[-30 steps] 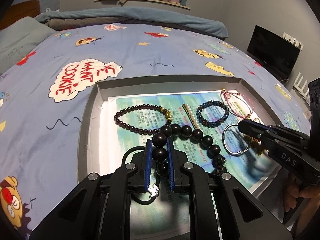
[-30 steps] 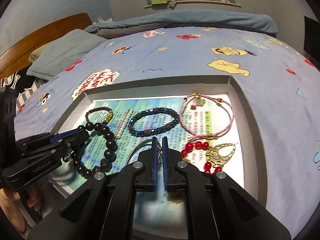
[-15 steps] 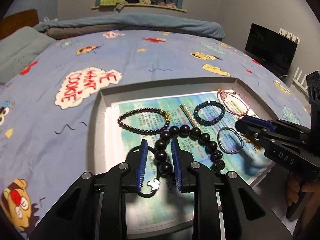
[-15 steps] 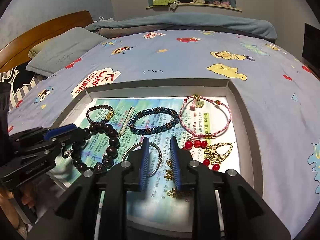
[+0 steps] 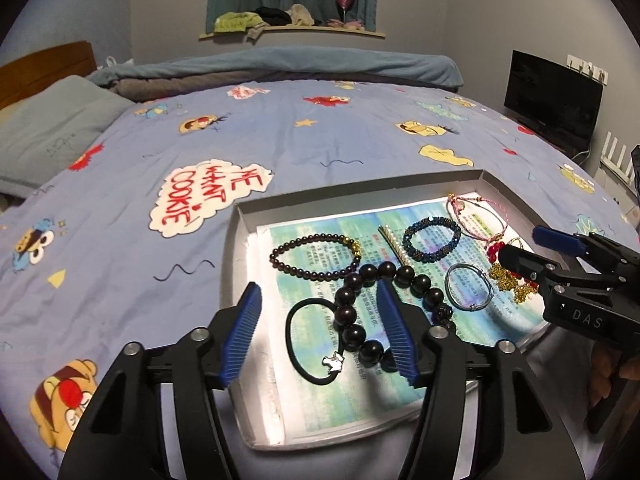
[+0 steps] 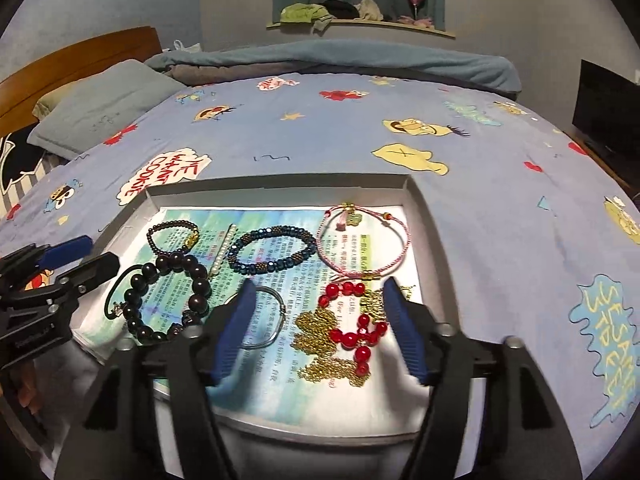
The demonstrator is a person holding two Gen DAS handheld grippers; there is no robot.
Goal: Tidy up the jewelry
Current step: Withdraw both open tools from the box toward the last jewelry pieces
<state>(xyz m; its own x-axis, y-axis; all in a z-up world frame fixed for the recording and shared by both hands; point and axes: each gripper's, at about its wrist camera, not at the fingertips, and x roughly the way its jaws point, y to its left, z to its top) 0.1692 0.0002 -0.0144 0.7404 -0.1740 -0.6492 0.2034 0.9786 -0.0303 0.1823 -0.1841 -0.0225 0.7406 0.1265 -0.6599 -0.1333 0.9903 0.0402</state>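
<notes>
A shallow grey tray (image 5: 240,272) (image 6: 430,240) lined with printed paper lies on the bed and holds the jewelry. My left gripper (image 5: 320,336) is open and empty above a big black bead bracelet (image 5: 394,274) (image 6: 200,284) and a black hair tie (image 5: 298,360). My right gripper (image 6: 320,328) is open and empty above a gold chain (image 6: 320,328) with red beads (image 6: 360,334) and a silver bangle (image 6: 276,320) (image 5: 468,286). A small dark bead bracelet (image 5: 312,254) (image 6: 172,232), a blue bead bracelet (image 5: 432,240) (image 6: 272,254), a pearl pin (image 6: 222,254) and a pink cord bracelet (image 6: 362,242) lie further back.
The tray sits at the near edge of a bed with a blue cartoon sheet (image 5: 160,160). A grey pillow (image 6: 104,108) and wooden headboard (image 6: 72,60) are at the far left. A dark TV (image 5: 552,100) stands at the right.
Both grippers opened and pulled back and up from the tray. The left one let go of the big black bead bracelet; the right one opened over the bangle and chain.
</notes>
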